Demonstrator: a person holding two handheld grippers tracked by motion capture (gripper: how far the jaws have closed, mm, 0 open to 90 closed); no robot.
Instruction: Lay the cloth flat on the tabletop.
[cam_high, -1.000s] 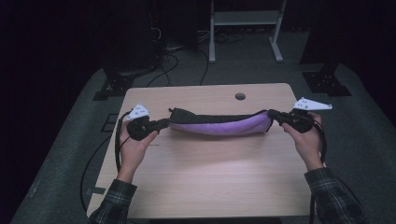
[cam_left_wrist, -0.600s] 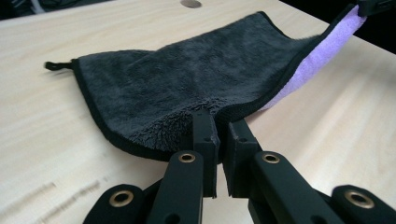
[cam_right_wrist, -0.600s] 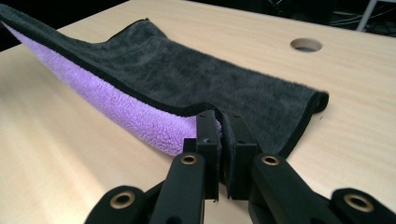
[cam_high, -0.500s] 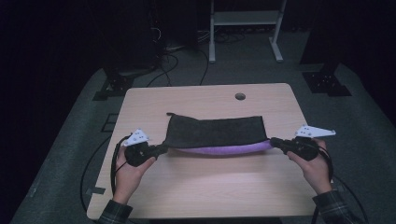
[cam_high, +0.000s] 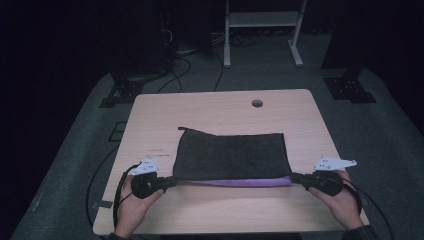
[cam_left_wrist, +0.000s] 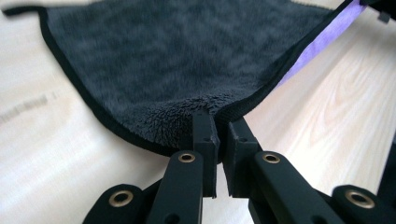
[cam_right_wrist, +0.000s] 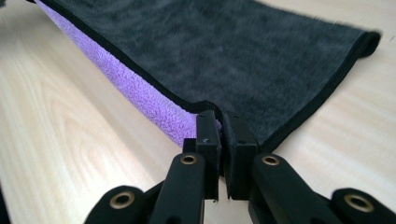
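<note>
Dark grey fleece cloth with purple underside (cam_high: 231, 155) lay mid-worktop (cam_high: 220, 107), near edge lifted. Left claw (cam_high: 169, 181) pinched its 7 o'clock corner, right claw (cam_high: 296, 177) its 5 o'clock corner. Best practice, likely: keep both pinches firm, edge taut, lower evenly so the fold lands square.

Setting: a dim lab or recording studio. A light wooden table (cam_high: 220, 112) with a cable hole (cam_high: 257, 103) stands on grey carpet (cam_high: 75, 165). Loose cables (cam_high: 192, 62), black stand bases (cam_high: 350, 85) and a white metal frame (cam_high: 260, 20) occupy the dark background.
</note>
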